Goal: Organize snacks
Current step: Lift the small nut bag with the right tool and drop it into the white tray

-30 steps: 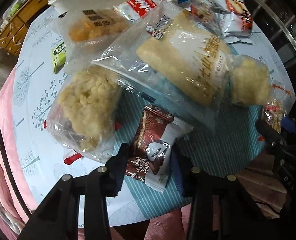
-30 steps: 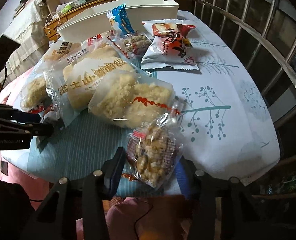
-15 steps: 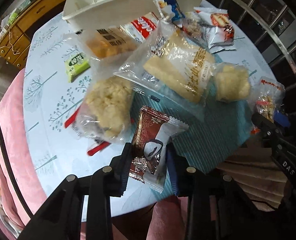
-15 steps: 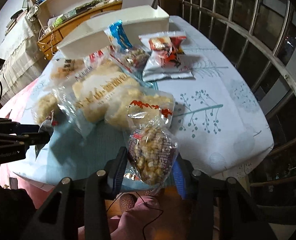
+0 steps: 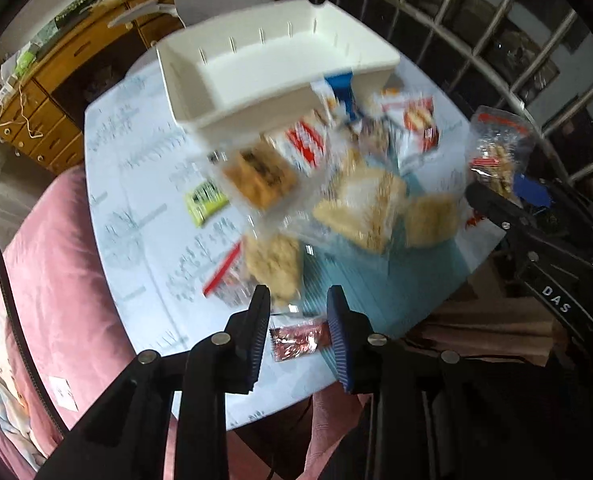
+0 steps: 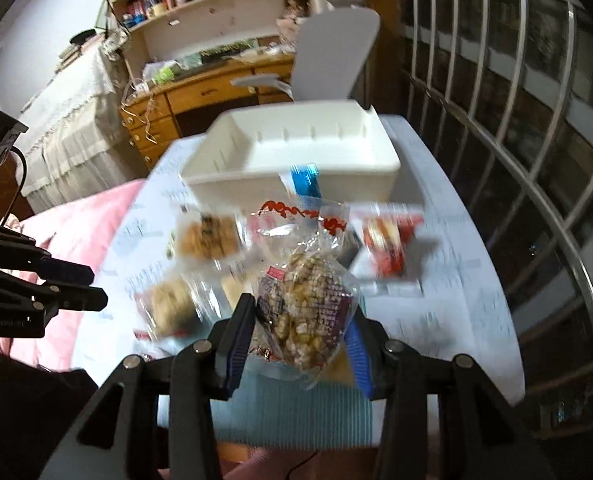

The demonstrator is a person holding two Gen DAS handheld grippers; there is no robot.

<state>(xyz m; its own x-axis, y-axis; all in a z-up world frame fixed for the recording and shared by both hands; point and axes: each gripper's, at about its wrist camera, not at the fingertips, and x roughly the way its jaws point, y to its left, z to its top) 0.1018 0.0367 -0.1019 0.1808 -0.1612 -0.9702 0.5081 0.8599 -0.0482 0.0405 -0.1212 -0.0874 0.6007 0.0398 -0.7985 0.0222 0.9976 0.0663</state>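
Note:
My left gripper (image 5: 298, 296) hangs above the table's near edge. Its jaws are closing on a red-brown snack packet (image 5: 300, 342), which sits low between the pads, clear of the table. The right gripper (image 6: 302, 308) is shut on a clear bag of nut clusters (image 6: 308, 276), also lifted; that bag (image 5: 500, 152) shows at the right of the left wrist view. A white bin (image 5: 256, 108) stands empty at the table's far side (image 6: 236, 180). The left gripper (image 6: 96, 290) appears at the left edge of the right wrist view.
Bread bags (image 5: 360, 208), a green packet (image 5: 206, 202), a blue packet (image 6: 304, 180) and red-white packets (image 6: 388, 248) lie in front of the bin on the patterned tablecloth (image 5: 136, 200). Pink bedding (image 5: 36, 260) lies left. Metal window bars (image 6: 516, 140) run along the right.
Both grippers have risen with their packets, so the table looks smaller and the whole bin has come into view. The red-brown packet now sits lower and looks narrower between the left fingers.

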